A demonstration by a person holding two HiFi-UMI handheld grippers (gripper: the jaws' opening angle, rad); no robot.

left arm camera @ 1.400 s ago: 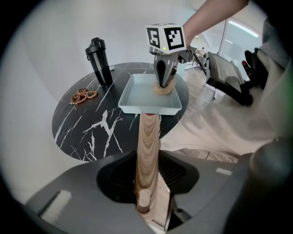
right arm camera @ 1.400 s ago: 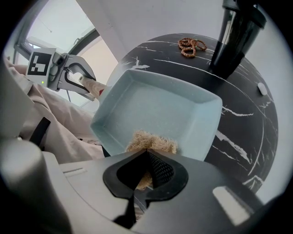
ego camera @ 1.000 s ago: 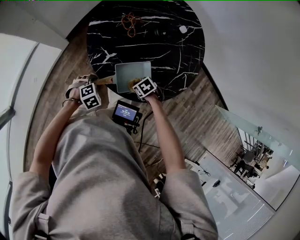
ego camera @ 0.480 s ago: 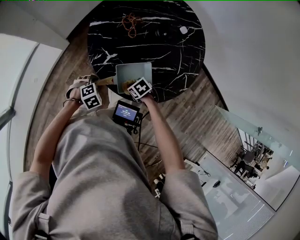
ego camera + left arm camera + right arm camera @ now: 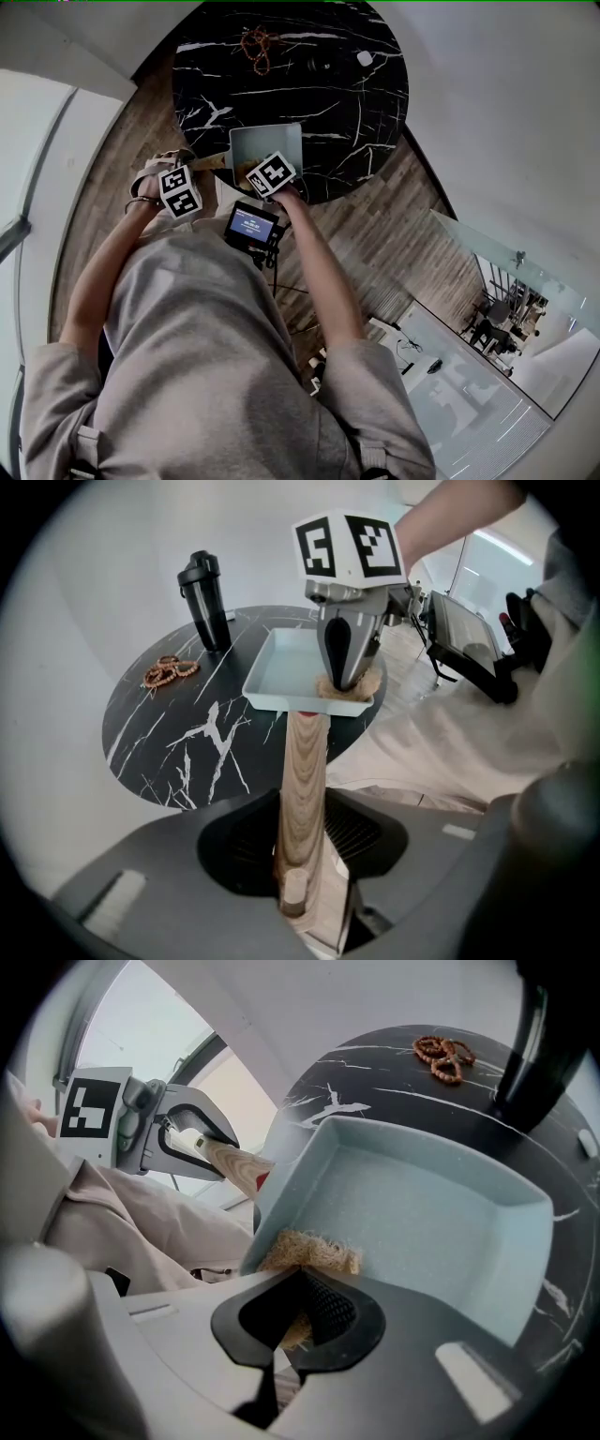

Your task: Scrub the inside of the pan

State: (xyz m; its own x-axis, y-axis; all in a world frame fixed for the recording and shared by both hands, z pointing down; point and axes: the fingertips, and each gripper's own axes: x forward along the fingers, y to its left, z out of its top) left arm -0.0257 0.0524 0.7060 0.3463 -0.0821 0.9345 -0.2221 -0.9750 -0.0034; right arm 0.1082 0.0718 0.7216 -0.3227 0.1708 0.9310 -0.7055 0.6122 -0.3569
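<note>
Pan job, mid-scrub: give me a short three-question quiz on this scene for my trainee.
1. True or false: the left gripper clamps the wooden handle of the pan.
2. What does the right gripper hold? A beads; B fibrous scrub pad; C bottle.
3. Fill in: the scrub pad sits at the pan wall nearest the ____.
Key: 1 true; 2 B; 3 handle.

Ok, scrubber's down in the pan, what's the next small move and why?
Probably sweep the right gripper with its scrub pad across the pan floor toward the far wall. The pad sits in the corner by the wooden handle, which the left gripper clamps, so the pan looks steadied, and most of the floor lies beyond the pad.
</note>
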